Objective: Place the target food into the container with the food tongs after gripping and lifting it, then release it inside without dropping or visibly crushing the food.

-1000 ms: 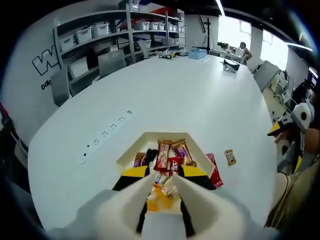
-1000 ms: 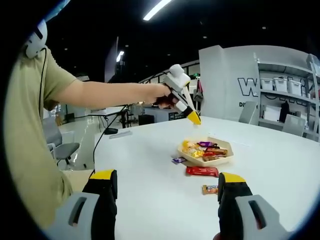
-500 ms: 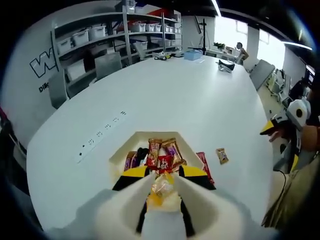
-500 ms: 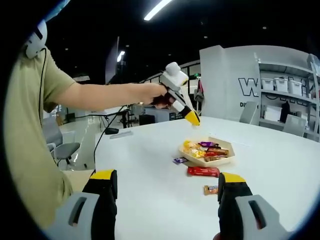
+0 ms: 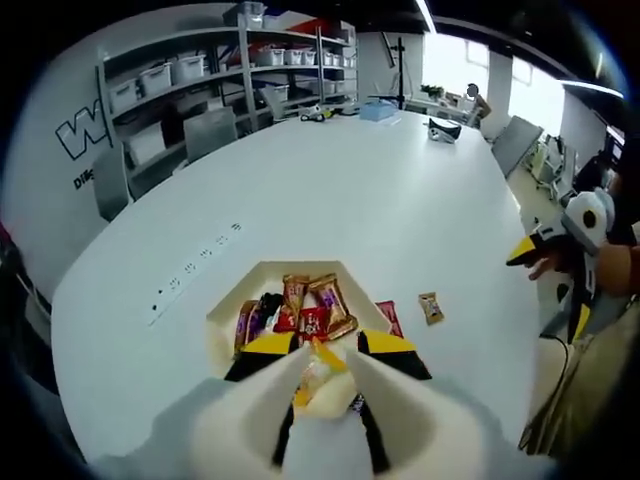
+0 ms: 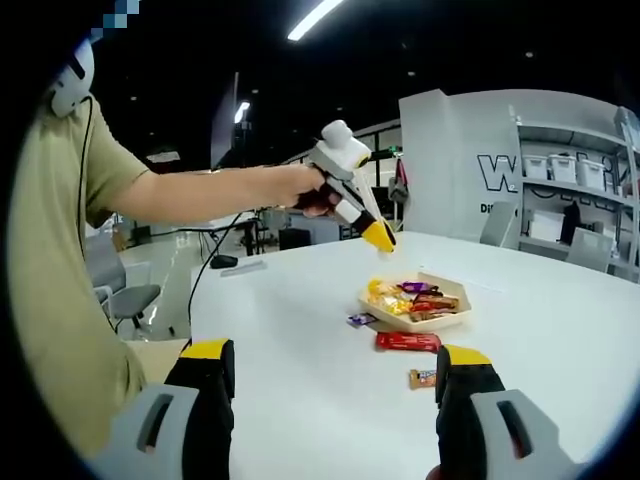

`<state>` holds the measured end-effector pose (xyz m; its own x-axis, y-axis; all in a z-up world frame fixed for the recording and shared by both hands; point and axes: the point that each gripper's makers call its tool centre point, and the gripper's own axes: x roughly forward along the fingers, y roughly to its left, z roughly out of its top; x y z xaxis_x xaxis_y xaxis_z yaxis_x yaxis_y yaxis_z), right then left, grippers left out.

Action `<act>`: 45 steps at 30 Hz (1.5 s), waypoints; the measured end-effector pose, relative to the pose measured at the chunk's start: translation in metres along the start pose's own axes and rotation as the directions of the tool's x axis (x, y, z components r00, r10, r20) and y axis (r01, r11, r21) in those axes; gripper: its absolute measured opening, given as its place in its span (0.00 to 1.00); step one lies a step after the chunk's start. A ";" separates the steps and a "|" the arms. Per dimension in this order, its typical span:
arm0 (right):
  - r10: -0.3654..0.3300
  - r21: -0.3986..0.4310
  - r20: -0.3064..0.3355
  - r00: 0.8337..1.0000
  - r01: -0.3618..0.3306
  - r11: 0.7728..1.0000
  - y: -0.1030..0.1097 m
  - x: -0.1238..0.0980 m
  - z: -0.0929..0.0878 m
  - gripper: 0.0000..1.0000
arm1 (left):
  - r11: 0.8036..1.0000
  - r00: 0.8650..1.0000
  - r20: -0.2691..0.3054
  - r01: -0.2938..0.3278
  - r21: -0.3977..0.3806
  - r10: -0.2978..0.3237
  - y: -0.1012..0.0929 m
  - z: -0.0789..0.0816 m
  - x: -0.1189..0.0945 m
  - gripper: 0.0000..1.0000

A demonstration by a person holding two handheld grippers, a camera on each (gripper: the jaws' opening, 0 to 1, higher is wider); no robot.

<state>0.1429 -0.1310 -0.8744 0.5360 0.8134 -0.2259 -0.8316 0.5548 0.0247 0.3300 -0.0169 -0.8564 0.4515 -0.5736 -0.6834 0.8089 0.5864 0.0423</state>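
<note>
White food tongs (image 5: 300,375) ride on my left gripper (image 5: 324,346), whose jaws are shut on a yellow-wrapped candy (image 5: 318,372) held above the near edge of the shallow cardboard tray (image 5: 232,303). Several wrapped snacks fill the tray. In the right gripper view the left gripper (image 6: 381,240) hangs in a person's hand just above the tray (image 6: 452,297). Low over the white table, my right gripper (image 6: 333,350) stands wide open with nothing between its jaws. It also shows at the right of the left gripper view as the right gripper (image 5: 552,285).
A red bar (image 6: 408,341), a small brown candy (image 6: 422,378) and a purple candy (image 6: 358,320) lie on the table beside the tray. The white table (image 5: 380,190) stretches far ahead, with sockets (image 5: 195,268), shelves and chairs at its left.
My left gripper has risen from the tray with the yellow candy pinched in the tongs, so the tray looks smaller. The right gripper has stayed still.
</note>
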 end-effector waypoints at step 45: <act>0.009 0.010 0.003 1.000 -0.009 1.000 0.000 0.004 -0.002 0.81 | 0.999 1.000 0.014 0.020 0.028 -0.020 -0.042 -0.030 -0.007 0.23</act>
<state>0.1445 -0.1277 -0.8770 0.5291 0.8188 -0.2227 -0.8348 0.5493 0.0364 0.2812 -0.0201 -0.8752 0.4404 -0.5934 -0.6738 0.8279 0.5586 0.0492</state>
